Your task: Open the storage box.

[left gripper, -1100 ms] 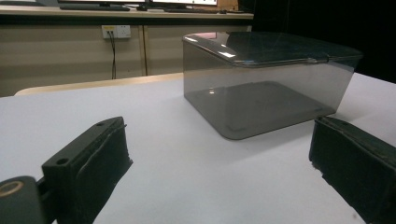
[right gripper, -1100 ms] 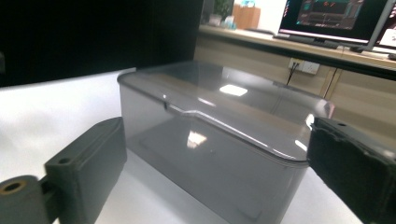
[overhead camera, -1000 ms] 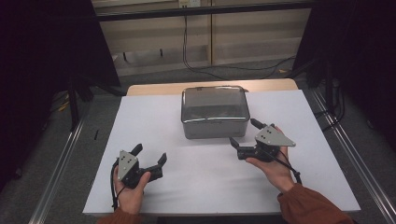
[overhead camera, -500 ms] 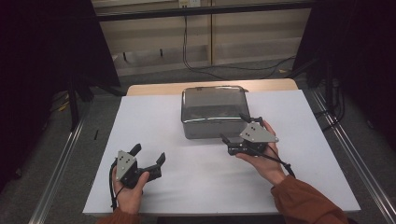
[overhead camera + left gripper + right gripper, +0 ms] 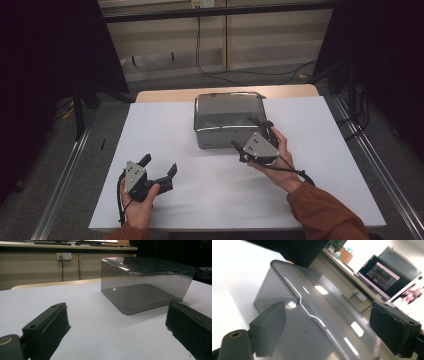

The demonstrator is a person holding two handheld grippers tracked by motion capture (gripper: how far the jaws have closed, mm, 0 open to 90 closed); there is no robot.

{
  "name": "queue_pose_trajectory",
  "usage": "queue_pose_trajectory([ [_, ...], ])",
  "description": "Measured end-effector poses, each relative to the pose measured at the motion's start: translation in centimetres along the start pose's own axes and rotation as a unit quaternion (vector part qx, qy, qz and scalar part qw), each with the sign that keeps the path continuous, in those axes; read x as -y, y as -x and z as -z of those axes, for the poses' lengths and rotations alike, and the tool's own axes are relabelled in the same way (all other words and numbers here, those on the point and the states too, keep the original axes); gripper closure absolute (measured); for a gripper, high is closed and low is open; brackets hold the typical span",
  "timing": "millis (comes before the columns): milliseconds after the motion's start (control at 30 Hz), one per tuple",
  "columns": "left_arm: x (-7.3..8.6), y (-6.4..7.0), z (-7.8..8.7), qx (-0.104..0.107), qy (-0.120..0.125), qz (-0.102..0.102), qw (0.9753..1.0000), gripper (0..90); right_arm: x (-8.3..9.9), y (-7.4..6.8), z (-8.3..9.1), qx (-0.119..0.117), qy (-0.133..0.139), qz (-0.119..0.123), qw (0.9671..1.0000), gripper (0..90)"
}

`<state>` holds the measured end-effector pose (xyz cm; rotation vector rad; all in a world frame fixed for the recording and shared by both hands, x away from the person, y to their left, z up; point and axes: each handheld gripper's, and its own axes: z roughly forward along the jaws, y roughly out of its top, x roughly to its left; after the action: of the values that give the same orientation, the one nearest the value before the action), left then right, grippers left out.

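Having swung in from the right, the right gripper (image 5: pixel 249 136), jaws spread, is closing on the lidded smoky-grey translucent plastic box (image 5: pixel 227 112) by the table's far edge, while the spread left gripper (image 5: pixel 159 167) is waiting near the front-left corner.

High view overlooks table; tool views share the box (image 5: pixel 147 282).

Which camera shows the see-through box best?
The left gripper view: the whole box, lid shut, sits between the jaws. The high view shows it from above, partly behind the right gripper. The right gripper view sees one tilted corner.
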<state>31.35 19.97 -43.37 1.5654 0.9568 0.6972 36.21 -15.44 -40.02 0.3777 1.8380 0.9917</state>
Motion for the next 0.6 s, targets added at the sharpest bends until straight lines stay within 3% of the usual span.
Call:
queue_pose_trajectory([
  [33,0.0,0.0,0.0,0.0,0.0,0.0,1.0,4.4,0.0,0.0,0.0,0.0,0.0,0.0,1.0,14.7],
  [167,0.0,0.0,0.0,0.0,0.0,0.0,1.0,4.4,-0.5,-0.3,-0.6,-0.005,-0.009,0.055,0.9984,20.5],
  [333,0.0,0.0,0.0,0.0,-0.001,0.0,1.0,4.3,-0.5,-0.9,-1.2,-0.005,-0.021,0.097,0.995,24.0],
  [500,0.1,0.0,-0.1,0.0,-0.004,-0.002,1.0,4.4,-0.6,-1.2,-1.5,0.003,-0.027,0.122,0.9921,27.4],
  [600,0.0,0.0,-0.1,0.001,-0.005,-0.006,1.0,4.3,-0.6,-1.7,-1.9,0.004,-0.036,0.158,0.9867,32.6],
])
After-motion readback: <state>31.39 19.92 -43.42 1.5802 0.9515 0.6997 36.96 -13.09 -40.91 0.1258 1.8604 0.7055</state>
